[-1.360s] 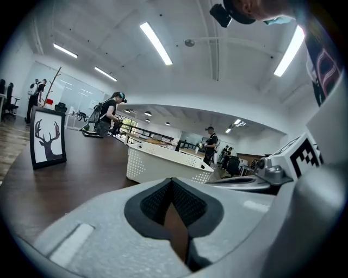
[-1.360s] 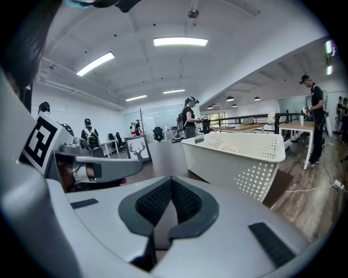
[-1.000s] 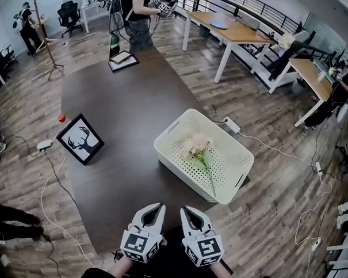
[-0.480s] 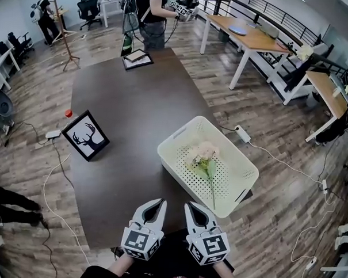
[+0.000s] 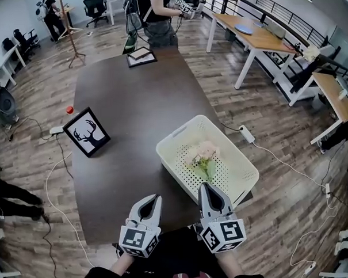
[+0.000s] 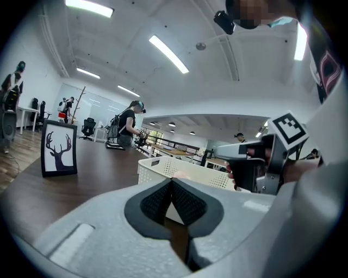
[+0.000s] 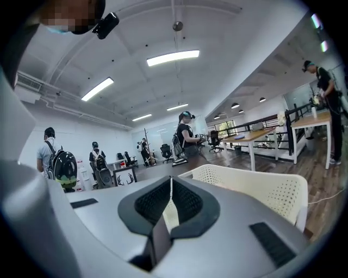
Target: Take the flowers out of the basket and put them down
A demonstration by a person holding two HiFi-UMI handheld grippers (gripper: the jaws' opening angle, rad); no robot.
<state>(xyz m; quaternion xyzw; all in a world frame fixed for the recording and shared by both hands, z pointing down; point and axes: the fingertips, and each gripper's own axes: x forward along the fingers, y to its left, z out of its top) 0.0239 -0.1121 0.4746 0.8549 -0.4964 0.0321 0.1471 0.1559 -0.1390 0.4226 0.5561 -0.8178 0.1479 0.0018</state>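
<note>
**Step in hand:** approach, pre-grasp. No pick-up made yet.

**Task item:** the flowers lie inside the basket, blooms toward the far end, stem running toward the near-right corner. The basket sits on the counter at its right edge.

**Pose, R side:** the right gripper is fwd of the left one. Its tips are at the basket's near wall, pointing roughly level with a slight downward tilt. Fingers clenched tip to tip, nothing between them.

**Pose, L side:** the left gripper is held back over the near counter edge, left of the basket and apart from it, approx. level. Fingers clenched, empty.

**Next move (est.):**
1. Release the R fingers before crossing the rim.
2. Reach over the near wall and tip down onto the stem.
3. Close on the stem, not the blooms. It looks thin and soft, so use light pressure.
4. Lift clear of the rim.
5. Set down on bare counter left of the basket, well short of the deer picture.

**Caution:** the stem end lies close to the basket wall, so access there may be tight.
</note>
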